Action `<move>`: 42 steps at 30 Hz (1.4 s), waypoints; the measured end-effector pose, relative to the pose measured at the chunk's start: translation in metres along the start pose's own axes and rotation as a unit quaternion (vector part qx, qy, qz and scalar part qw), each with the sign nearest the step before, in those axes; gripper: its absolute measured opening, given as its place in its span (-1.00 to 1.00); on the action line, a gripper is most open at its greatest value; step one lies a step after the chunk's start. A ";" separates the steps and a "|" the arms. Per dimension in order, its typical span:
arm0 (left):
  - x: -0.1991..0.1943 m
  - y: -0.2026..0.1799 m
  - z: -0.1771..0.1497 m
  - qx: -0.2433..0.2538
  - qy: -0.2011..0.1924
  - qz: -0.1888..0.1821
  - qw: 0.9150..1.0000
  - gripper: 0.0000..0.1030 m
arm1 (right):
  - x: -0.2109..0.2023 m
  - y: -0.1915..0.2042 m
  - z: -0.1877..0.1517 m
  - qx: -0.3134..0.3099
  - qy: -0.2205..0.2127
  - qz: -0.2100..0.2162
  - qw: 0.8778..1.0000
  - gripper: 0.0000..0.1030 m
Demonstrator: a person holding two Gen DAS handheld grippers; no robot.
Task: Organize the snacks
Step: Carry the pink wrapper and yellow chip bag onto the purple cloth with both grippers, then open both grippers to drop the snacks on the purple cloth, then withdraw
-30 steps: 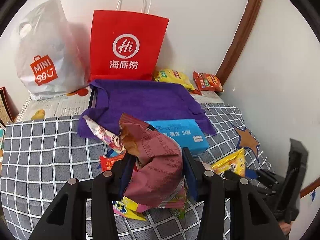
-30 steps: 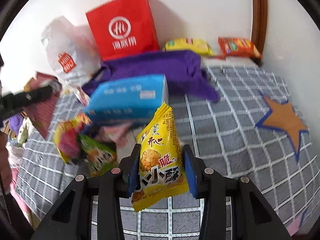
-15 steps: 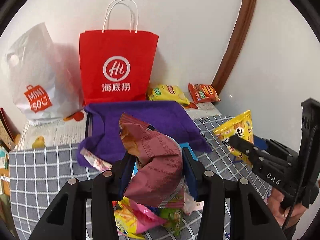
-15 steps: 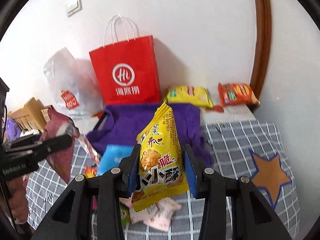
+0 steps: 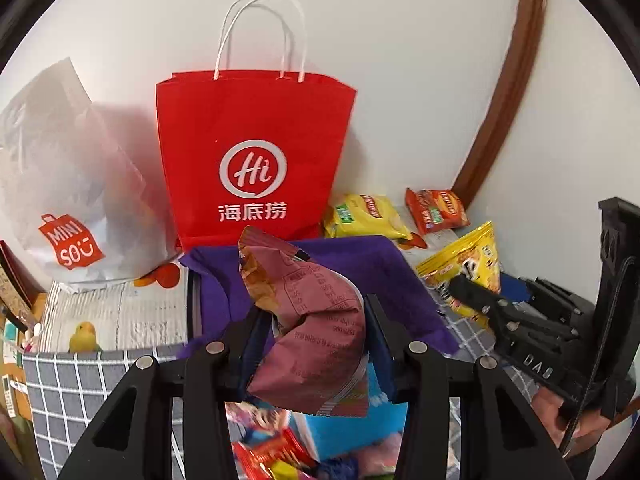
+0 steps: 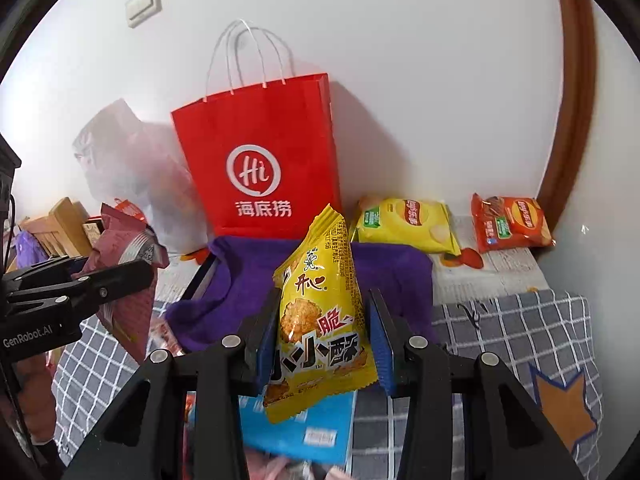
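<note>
— Maroon crinkled foil snack pouch [image 5: 316,332] pinched between the blue pads of the left gripper [image 5: 316,344], held clear above the grey checked cloth [image 5: 80,384]. Long axis near upright, torn-looking top corner tipped up and left.

— Same on the other side: glossy yellow snack packet [image 6: 320,320] squeezed by the right gripper [image 6: 320,340], long axis upright, sealed top edge leaning slightly right, printed face toward the camera.

— Seen only from the left wrist view: loose red and pink wrappers [image 5: 272,452] blurred beneath the pouch, and a bird print on pale striped paper [image 5: 116,320].

— Seen only from the right wrist view: tan star patch [image 6: 564,408] on the checked cloth, white wall switch [image 6: 144,4] up high. Flat blue box [image 6: 296,428] directly under the packet.

— Further back in both: rumpled purple cloth [image 5: 360,268], then a yellow crisp bag [image 6: 404,224] and an orange-red crisp bag [image 6: 510,222] lying flat, side by side but apart.

— Farthest, against the wall: red paper carrier bag with white cord handles [image 5: 256,160], standing upright; white plastic shopping bag [image 5: 68,208] slumped just left of it.
</note>
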State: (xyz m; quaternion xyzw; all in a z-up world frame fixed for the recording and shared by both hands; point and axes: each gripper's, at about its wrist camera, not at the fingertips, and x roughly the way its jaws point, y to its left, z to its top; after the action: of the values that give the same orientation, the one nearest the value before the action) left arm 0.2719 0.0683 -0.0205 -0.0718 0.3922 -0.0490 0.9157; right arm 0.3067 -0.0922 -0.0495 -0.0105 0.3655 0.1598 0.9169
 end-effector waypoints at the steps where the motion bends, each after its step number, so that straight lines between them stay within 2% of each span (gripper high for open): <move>1: 0.004 0.002 0.002 -0.001 0.001 0.002 1.000 -0.14 | 0.007 -0.001 0.006 -0.001 0.001 -0.002 1.000 -0.21; 10: 0.065 0.035 0.017 -0.010 0.033 0.007 0.999 -0.14 | 0.063 -0.016 0.030 -0.012 0.025 -0.009 1.000 -0.21; 16: 0.100 0.049 0.020 -0.026 0.052 -0.004 0.998 -0.14 | 0.105 -0.022 0.027 -0.019 0.057 -0.003 0.998 -0.20; 22: 0.130 0.054 0.014 -0.030 0.073 0.001 0.997 -0.14 | 0.137 -0.027 0.017 -0.038 0.091 -0.009 0.995 -0.20; 30: 0.154 0.056 0.006 -0.027 0.099 0.002 0.995 -0.14 | 0.159 -0.039 0.005 -0.039 0.125 -0.014 0.991 -0.20; 42: 0.168 0.048 0.002 -0.013 0.120 0.010 0.993 -0.14 | 0.170 -0.043 0.000 -0.041 0.143 -0.021 0.989 -0.19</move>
State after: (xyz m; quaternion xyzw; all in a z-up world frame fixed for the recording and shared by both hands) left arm 0.3902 0.0913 -0.1464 -0.0735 0.5004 -0.0429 0.8616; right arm 0.4352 -0.0846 -0.1679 -0.0787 0.4852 0.1527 0.8573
